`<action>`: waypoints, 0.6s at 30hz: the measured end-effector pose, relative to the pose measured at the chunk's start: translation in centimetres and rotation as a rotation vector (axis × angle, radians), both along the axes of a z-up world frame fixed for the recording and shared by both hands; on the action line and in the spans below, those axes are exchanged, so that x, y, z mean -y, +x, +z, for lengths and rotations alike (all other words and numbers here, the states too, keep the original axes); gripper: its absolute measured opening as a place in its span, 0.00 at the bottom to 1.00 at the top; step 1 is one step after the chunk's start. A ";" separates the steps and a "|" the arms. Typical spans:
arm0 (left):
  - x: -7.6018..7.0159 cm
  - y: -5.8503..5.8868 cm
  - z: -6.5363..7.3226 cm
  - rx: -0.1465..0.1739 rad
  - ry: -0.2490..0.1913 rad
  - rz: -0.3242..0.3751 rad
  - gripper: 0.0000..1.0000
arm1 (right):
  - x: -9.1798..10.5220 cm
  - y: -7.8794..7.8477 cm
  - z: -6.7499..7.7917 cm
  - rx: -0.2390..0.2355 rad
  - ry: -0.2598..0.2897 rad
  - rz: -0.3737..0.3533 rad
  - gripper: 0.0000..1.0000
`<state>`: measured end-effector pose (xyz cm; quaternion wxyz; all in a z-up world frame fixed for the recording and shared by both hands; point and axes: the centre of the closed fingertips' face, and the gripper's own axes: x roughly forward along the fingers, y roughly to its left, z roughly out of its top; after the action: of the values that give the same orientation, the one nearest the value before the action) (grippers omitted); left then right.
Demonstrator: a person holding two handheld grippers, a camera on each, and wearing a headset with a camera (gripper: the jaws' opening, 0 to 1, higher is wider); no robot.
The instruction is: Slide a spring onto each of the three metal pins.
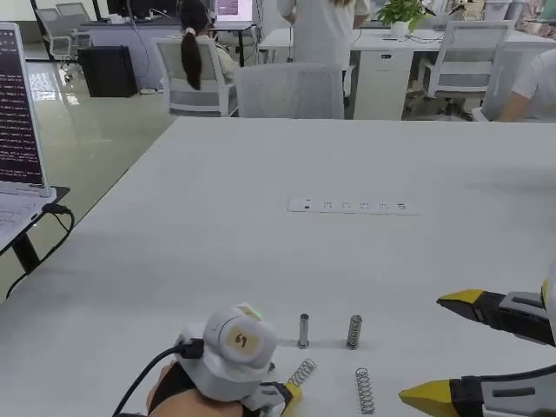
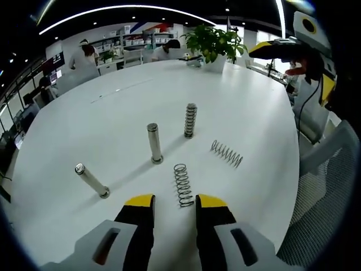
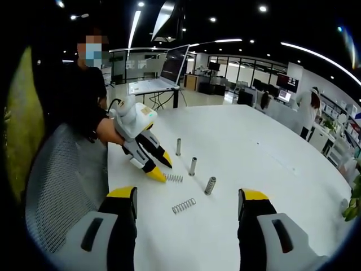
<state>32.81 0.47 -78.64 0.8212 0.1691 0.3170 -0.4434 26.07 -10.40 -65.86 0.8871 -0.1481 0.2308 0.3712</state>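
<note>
Three metal pins stand on the white table. The bare pin and the bare pin carry nothing, and the third pin wears a spring. My left gripper is open, low over the table, with the near end of a loose spring lying between its yellow tips, untouched. A second loose spring lies further right. In the head view I see the middle pin, the sprung pin and both loose springs. My right gripper hangs wide open, holding nothing.
A white power strip lies mid-table. An open laptop stands on a side desk at the left. Grey mesh chairs and people sit beyond the far edge. A potted plant stands on the table's far end.
</note>
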 end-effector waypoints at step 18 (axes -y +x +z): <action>-0.1 0.0 -0.4 -0.015 -0.010 -0.017 0.02 | -0.4 0.2 0.3 0.004 -0.007 0.006 0.71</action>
<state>32.78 0.58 -79.04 0.8159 0.1644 0.3194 -0.4531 26.23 -10.01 -65.60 0.8859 -0.1527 0.2298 0.3729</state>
